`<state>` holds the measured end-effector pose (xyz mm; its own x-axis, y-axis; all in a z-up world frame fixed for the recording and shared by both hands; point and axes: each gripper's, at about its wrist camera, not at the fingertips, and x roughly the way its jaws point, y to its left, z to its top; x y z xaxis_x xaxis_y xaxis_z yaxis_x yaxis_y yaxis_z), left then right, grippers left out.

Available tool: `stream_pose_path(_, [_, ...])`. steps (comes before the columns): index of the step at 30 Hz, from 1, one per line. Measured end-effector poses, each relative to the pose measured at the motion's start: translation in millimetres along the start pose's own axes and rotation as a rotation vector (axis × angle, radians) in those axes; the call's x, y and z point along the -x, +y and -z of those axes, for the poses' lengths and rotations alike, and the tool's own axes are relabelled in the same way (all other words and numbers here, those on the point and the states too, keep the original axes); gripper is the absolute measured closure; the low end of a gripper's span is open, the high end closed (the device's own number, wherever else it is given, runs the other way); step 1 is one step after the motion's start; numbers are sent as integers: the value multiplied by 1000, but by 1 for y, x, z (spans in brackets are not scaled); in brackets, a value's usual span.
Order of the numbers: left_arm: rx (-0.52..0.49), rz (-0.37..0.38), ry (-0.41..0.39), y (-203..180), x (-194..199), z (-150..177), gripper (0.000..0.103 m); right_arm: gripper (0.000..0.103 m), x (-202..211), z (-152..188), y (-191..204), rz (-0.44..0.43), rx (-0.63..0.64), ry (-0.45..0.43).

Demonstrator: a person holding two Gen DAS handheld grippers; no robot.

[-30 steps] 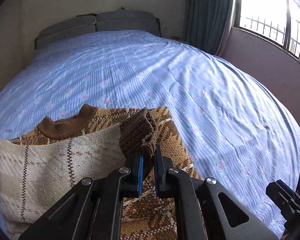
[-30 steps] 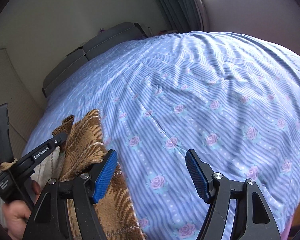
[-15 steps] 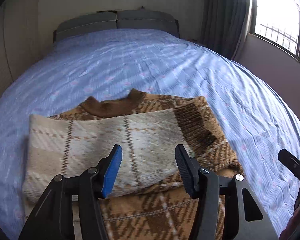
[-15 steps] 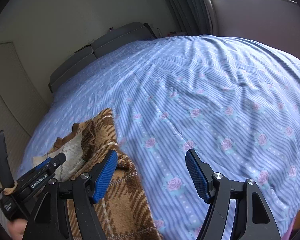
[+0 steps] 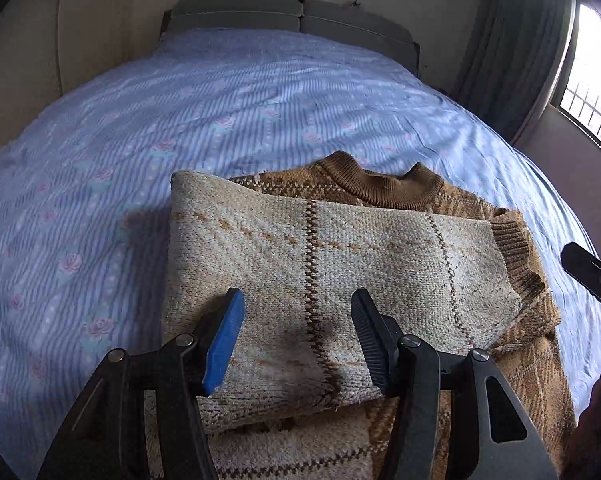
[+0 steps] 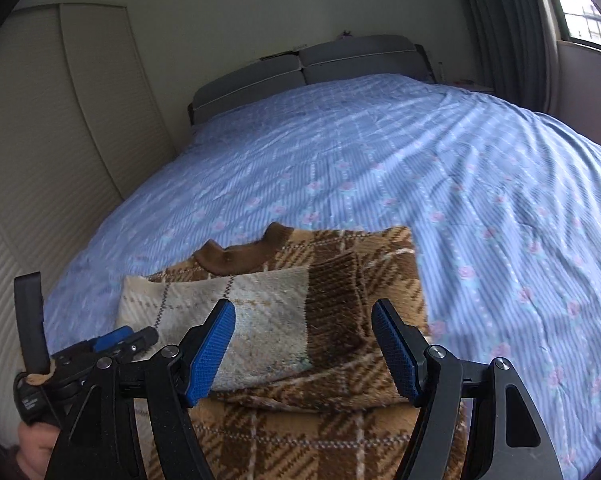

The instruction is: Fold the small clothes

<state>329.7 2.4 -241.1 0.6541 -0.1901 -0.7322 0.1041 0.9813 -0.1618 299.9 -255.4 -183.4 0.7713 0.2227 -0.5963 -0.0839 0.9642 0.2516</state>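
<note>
A brown plaid knit sweater (image 5: 532, 368) lies flat on the bed, collar (image 5: 384, 188) pointing away from me. A cream sleeve (image 5: 320, 256) is folded across its chest, with its dark brown cuff (image 5: 516, 252) at the right. My left gripper (image 5: 296, 340) is open and empty just above the sleeve. My right gripper (image 6: 304, 344) is open and empty above the sweater (image 6: 340, 412), over the cuff end of the sleeve (image 6: 260, 312). The left gripper (image 6: 120, 340) also shows at the lower left of the right wrist view.
The bed has a blue striped sheet with pink roses (image 5: 140, 152) and a grey headboard (image 5: 300, 16). A cream wardrobe (image 6: 40, 140) stands on the left. A curtain (image 5: 512, 40) and window (image 5: 592, 80) are on the right.
The left gripper let go of the sleeve cuff, opened and drew back left over the sleeve. The right gripper moved left to stand over the sweater's cuff side.
</note>
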Motion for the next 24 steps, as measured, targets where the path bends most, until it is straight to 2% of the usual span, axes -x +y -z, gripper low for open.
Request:
stream_pose_path(2, [-7,6,-7,2,-2,2,48,32,-19,2,4,-5,19,43])
stream_pose_path(5, [-16,16,-16,4,-1,4,48,32,-45,11,2,30,20,127])
stream_pose_path(7, [-14,29,-19,5,2,5,48,32,-53,19,-5,48,15,149])
stream_pose_path(14, [-2,32,-22,16,16,20,45,32,-46,27,2,94,87,125])
stream_pose_path(18, [-26,11,-11,16,12,26,45,31,-54,39,13,158,207,130])
stream_pose_path(21, [-37,-15,-2,12,17,24,45,32,-45,33,13,164,183,140])
stream_pose_path(24, [-33,-22,-11,11,40,25,42,32,-14,27,7,120,115,109])
